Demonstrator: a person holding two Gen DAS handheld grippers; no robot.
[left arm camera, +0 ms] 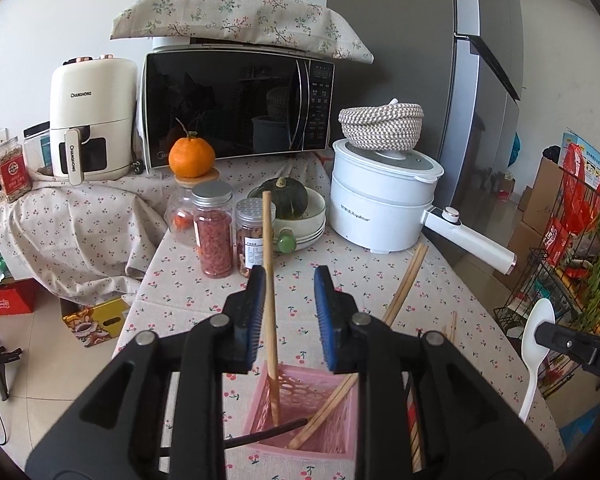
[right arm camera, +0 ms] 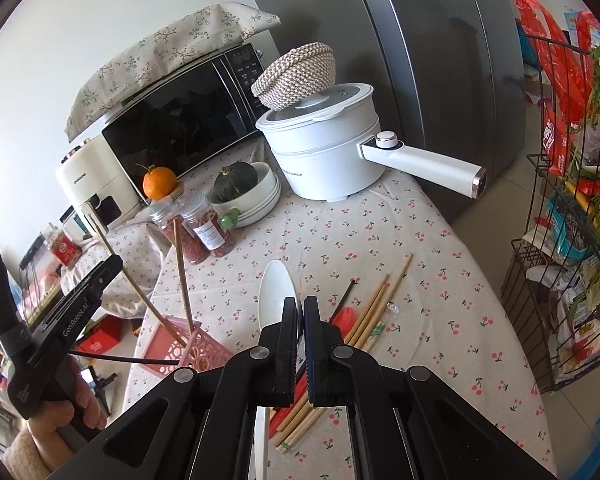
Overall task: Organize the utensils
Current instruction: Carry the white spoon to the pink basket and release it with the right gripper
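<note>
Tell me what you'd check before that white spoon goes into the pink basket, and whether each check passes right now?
1. Right gripper shut on the white spoon: ok, its fingers are closed on the spoon.
2. Left gripper free of utensils: ok, jaws open; the wooden chopstick between them stands in the pink basket.
3. Room in the basket: ok, only a few chopsticks lean inside.
4. Basket upright: ok in the left wrist view.
5. Spoon over the basket: not ok, it is off to the side above the tablecloth.
6. Left gripper out of the spoon's way: not ok, it hangs right over the basket.
</note>
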